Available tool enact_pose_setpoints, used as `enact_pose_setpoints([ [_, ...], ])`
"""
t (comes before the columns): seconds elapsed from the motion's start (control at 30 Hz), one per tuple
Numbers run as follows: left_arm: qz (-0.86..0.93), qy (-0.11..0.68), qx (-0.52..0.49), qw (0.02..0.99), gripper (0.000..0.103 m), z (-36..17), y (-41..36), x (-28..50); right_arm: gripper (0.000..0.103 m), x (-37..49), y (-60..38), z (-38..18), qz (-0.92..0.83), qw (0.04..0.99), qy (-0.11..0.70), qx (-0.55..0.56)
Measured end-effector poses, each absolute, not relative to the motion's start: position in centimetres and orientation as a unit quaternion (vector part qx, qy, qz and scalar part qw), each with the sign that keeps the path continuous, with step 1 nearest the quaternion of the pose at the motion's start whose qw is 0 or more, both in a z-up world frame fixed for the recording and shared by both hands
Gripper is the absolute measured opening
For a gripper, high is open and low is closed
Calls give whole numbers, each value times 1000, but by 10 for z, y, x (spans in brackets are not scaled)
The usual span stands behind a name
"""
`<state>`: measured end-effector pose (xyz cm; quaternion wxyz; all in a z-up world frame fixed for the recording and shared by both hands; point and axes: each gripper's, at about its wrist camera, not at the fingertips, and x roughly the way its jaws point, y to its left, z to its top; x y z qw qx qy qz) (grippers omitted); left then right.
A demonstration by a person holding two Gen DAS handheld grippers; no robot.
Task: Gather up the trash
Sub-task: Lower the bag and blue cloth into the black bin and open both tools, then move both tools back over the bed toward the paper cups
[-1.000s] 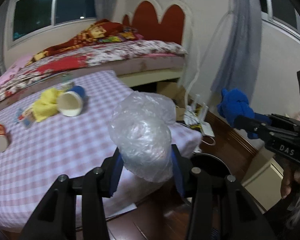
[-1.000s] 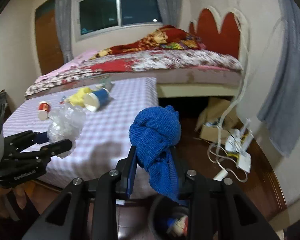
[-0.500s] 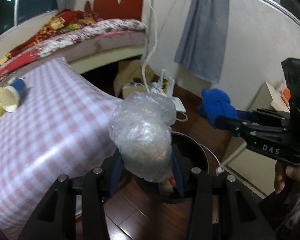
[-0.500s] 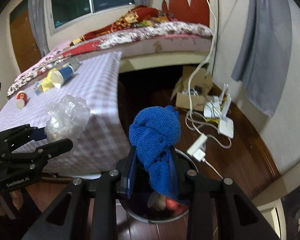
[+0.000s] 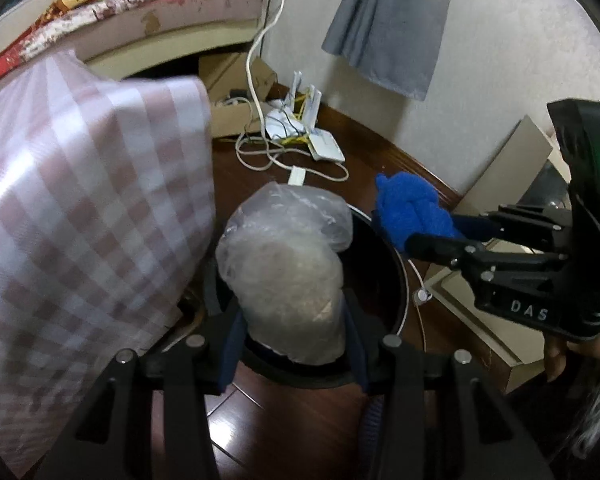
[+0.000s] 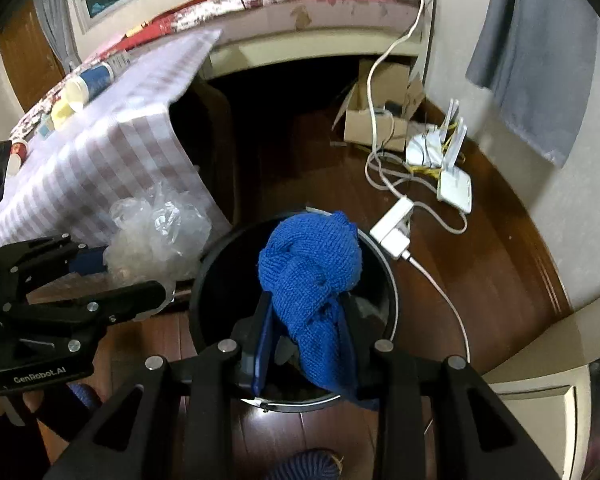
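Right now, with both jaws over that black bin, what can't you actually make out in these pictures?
- Bin contents: right wrist view, mostly hidden by the blue knit cloth; dark inside.
- Same in left wrist view: the crumpled plastic bag blocks the bin's opening.
- Checked tablecloth: left wrist view, blurred.
- Cups on the table: right wrist view, too small to read.

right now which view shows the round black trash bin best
The right wrist view: the round black trash bin shows most of its rim and dark inside, behind the blue knitted cloth. In the left wrist view the crumpled clear plastic bag hides much of the bin.
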<state>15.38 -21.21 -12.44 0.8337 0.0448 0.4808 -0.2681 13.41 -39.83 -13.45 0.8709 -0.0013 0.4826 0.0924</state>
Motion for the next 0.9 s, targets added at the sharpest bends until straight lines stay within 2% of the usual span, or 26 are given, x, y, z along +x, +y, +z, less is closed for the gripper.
enact_pose_setpoints([
  [0.27,-268,498,45,824,46,-140,-220,167,32,147,-397,-157,99,852,513,-9],
  [0.33,-274,499,38,821,51,-142,-217,168,33,151,-396,-162,101,847,521,-13],
  [0.37,-265,498,39,825,71,-143,-216,168,37,152,-395,-164,98,845,526,-15],
  [0.4,-252,501,42,827,84,-145,-215,171,42,154,-395,-167,90,842,531,-18],
  [0.43,-237,498,43,833,98,-145,-212,172,59,155,-396,-169,77,842,534,-26],
  [0.47,-226,491,43,840,99,-144,-207,171,72,155,-398,-171,61,843,533,-36],
  [0.53,-210,493,43,843,99,-144,-199,171,76,156,-405,-173,41,843,536,-35],
  [0.63,-190,491,44,849,100,-143,-190,171,100,158,-419,-170,15,845,534,-20],
  [0.9,-175,471,46,864,101,-127,-181,162,102,154,-417,-155,8,857,515,-21],
])
